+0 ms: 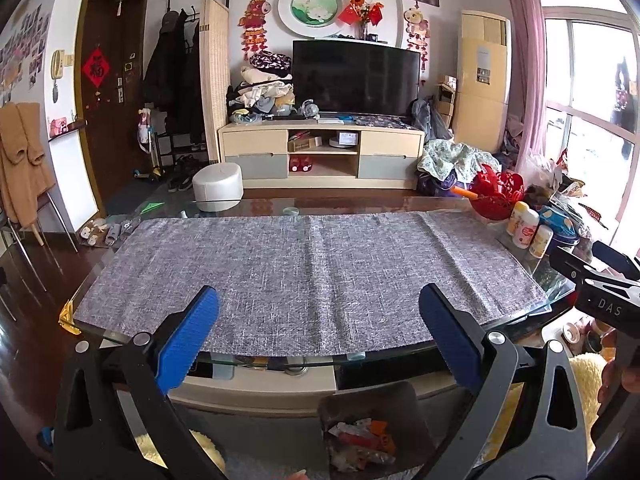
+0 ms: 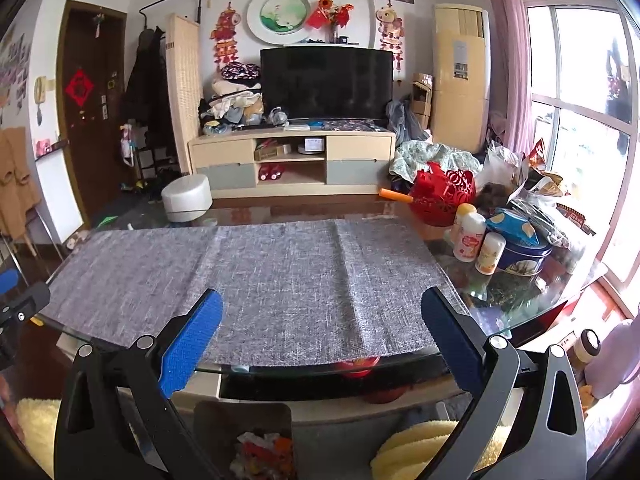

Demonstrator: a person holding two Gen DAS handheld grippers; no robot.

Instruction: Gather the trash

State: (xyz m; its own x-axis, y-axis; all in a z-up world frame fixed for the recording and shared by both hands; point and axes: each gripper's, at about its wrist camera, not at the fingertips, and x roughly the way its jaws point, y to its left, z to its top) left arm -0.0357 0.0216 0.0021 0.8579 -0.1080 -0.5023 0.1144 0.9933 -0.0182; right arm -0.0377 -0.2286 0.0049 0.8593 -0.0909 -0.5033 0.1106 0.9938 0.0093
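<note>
Hovering at the table's near edge, the left gripper and right gripper both gape wide, holding nothing. Wrappers already lie in the bin below; the grey mat looks bare, so check it over before stopping.

Legible text is scarce. In the left wrist view, the letters "DAS" in pale print stand on the black body of the right gripper, which sits at the far right of the left gripper; a red diamond sign bearing a single black Chinese character, seemingly 福, hangs on the dark door far ahead and to the left; same sign in the right wrist view, character blurred there. Label on the tall cream air conditioner, ahead right: print present, too small to read; labels on the white bottles on the worktop, ahead right of the right gripper: coloured print, unreadable.
</note>
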